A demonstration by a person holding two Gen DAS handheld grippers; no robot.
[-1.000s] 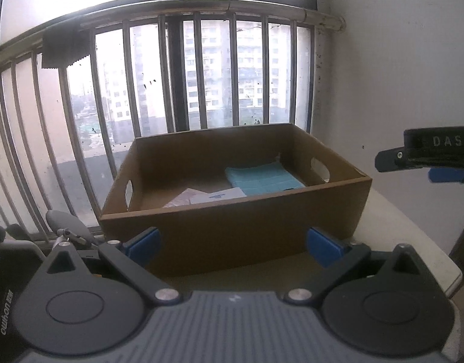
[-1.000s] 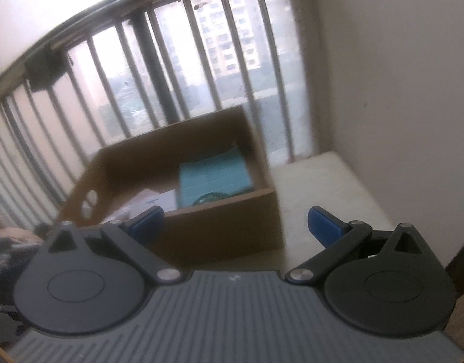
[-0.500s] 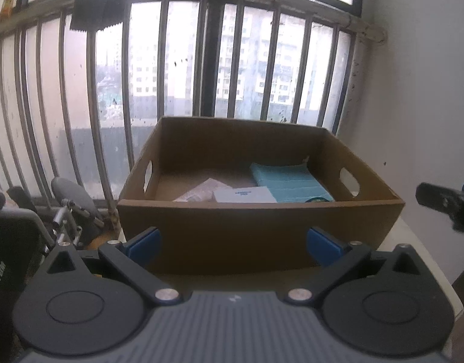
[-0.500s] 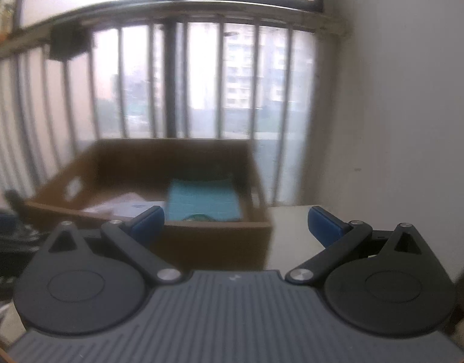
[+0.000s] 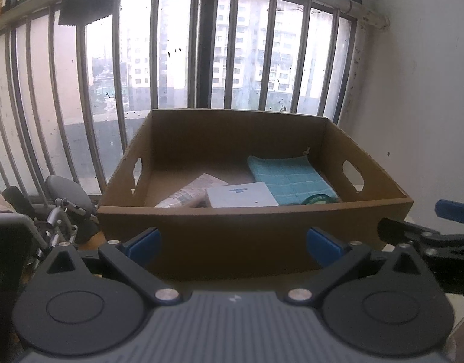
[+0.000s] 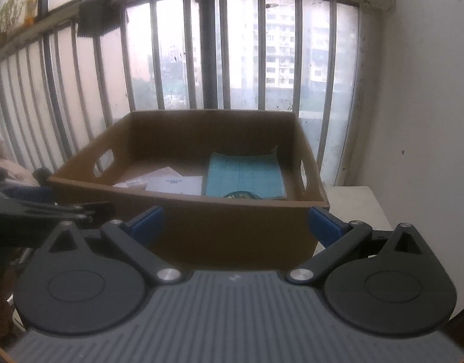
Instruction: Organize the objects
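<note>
A barred window (image 5: 219, 54) fills the background, with tall apartment blocks beyond the glass and a white wall (image 5: 419, 96) running along the right side. In front of the bars stands an open cardboard box (image 5: 253, 230) with cut-out handles in its side walls; it rests on a pale bench (image 6: 357, 202) whose bare corner shows to the right of the box in the right wrist view.

Inside the box, a folded teal cloth (image 5: 289, 178) lies against the right wall. A small green round item (image 5: 319, 199) sits at the cloth's near edge, partly hidden by the box's front wall. Just left of the cloth lies a flat white box (image 5: 241, 195), and touching its left side is a white tube or packet (image 5: 191, 192), lying at a slant.

The left gripper (image 5: 233, 239) is held before the box's front wall with its blue-tipped fingers (image 5: 144, 242) spread wide, holding nothing and touching nothing. The right gripper (image 6: 235, 224) is likewise level with the front wall, its fingers (image 6: 324, 224) wide apart and empty. Each gripper shows at the edge of the other's view: the right one at the right side of the left wrist view, the left one at the left side of the right wrist view.

To the left of the box, below the window, a dark padded seat and metal frame parts (image 5: 62, 208) are visible.
</note>
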